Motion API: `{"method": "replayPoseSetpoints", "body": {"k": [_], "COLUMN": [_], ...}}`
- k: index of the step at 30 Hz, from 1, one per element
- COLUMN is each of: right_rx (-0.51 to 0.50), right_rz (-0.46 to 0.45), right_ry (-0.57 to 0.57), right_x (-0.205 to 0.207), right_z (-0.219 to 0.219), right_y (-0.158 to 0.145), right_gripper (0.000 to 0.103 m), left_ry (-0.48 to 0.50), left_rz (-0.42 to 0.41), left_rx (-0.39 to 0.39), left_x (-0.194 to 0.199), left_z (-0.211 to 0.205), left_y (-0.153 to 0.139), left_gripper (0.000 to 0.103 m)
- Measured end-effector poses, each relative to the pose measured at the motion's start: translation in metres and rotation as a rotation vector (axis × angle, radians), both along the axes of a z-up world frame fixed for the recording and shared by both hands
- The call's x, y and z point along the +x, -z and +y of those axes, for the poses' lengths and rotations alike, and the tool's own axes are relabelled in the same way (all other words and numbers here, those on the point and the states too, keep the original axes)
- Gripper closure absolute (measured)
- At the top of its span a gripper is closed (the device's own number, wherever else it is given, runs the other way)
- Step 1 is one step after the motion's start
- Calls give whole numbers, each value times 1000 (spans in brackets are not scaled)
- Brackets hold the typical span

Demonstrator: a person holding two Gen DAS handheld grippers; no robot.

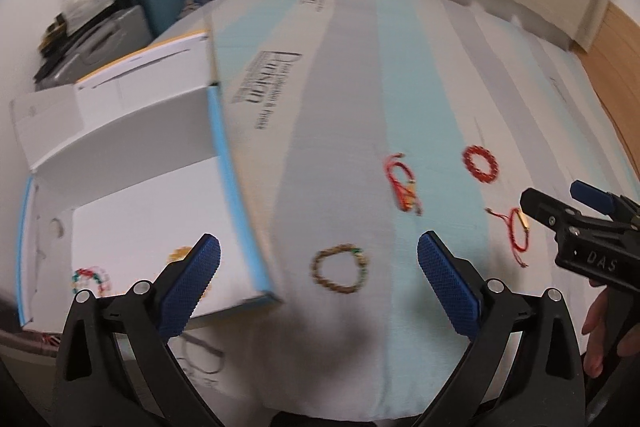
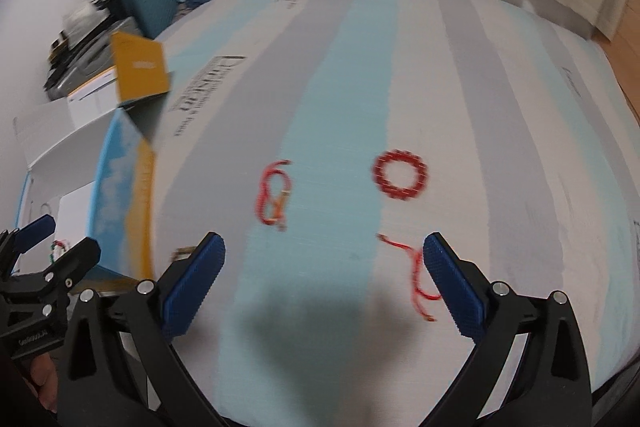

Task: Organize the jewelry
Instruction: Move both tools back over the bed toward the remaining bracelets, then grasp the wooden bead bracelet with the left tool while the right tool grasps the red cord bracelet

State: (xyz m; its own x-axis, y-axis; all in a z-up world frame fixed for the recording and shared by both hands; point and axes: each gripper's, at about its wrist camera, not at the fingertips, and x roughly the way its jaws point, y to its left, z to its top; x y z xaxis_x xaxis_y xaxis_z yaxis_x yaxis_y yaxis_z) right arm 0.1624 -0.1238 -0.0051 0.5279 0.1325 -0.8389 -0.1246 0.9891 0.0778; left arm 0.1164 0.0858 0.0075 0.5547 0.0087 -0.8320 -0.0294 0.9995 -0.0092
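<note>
Four pieces left out: on the striped grey, pale-blue and white bed cover (image 1: 340, 107) I counted a brown-and-gold beaded bracelet ring (image 1: 339, 269), a doubled red cord bracelet with a gold clasp (image 1: 403, 185), a round red beaded bracelet (image 1: 480, 163) and a thin red string bracelet with a small gold tube (image 1: 516, 233).

Already stowed: a white, red and green bead ring (image 1: 89, 279) lay inside the open white cardboard box with pale-blue edges (image 1: 140, 187); a yellowish piece beside it was half hidden by my left finger.

Left tongs (image 1: 318, 279): fully spread, nothing between the blue pads. The brown-and-gold ring lay just ahead, almost centred in the gap, flat on the cover with no long axis to mind.

Right tongs (image 2: 324, 279): equally wide and empty. The red string bracelet trailed under the right-hand pad, its length running toward me.

Deciding relation: I judged the left hand nearer the brown ring and the box, the right hand nearer the string bracelet; the red cord bracelet's long axis ran away from me, so it would need pads closing across it.

Writing: the cover print was too blurred for me to read with certainty. The right tongs' body showed "DAS" in the left view; the yellow flap (image 2: 138, 71) on the box carried illegible lettering.
</note>
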Motion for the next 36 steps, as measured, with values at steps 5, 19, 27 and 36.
{"method": "replayPoseSetpoints", "body": {"k": [5,19,27,36], "right_rx": [0,-17,-23,-25], "right_rz": [29,127,172,216], "right_ry": [63,148,146,133], "right_x": [2,20,32,39], "right_z": [-44,-108,-107,-99], "right_y": [21,92,124,149], "right_gripper": [8,8,9,19], "left_ry": [64,132,135,149], "left_rz": [17,134,192,238], "left_rx": [-3,-13,-24,-21], "left_x": [5,23,33,42], "left_z": [-37,-72,-66,-59], "left_y": [16,97,131,156], "left_gripper": [6,7,15,36]}}
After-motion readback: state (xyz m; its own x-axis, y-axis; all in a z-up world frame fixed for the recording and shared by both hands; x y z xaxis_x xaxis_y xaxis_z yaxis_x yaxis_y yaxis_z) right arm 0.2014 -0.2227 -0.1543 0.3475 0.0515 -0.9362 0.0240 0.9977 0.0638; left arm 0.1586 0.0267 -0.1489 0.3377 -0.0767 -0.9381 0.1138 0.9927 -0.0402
